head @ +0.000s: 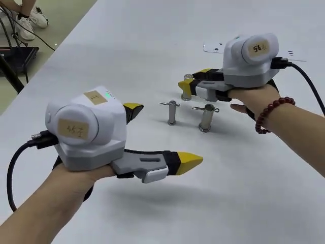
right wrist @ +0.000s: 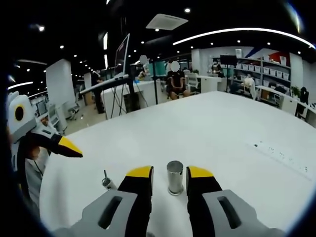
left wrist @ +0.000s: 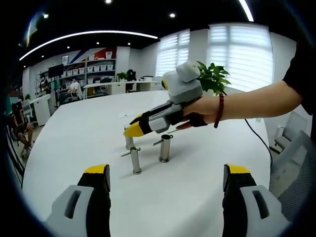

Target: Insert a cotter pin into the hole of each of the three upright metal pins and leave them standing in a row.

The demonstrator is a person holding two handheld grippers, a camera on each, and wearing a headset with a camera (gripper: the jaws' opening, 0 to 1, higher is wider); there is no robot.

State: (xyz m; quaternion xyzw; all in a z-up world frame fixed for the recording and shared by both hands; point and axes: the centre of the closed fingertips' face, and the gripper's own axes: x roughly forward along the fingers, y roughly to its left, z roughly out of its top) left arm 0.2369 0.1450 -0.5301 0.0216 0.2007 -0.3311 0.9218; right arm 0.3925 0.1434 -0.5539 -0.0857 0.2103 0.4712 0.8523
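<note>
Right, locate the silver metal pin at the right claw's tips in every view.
Head view: silver upright metal pin, upper centre, at the yellow tips.
Left gripper view: pin left of centre, under a yellow tip.
Right gripper view: pin bottom centre, between the jaws.
Shared landmark: grey right claw.

Three metal pins stand upright on the tabletop (head: pixel 238 203). The left pin (head: pixel 172 114) and the right pin (head: pixel 206 119) stand side by side near the middle, each with a cotter pin (head: pixel 165 103) through its top. The third pin (right wrist: pixel 175 180) stands just behind them, between the jaws of the right gripper (right wrist: pixel 169 173). The left gripper (head: pixel 165 133) hovers nearer the person, to the left, well apart from the pins.
</note>
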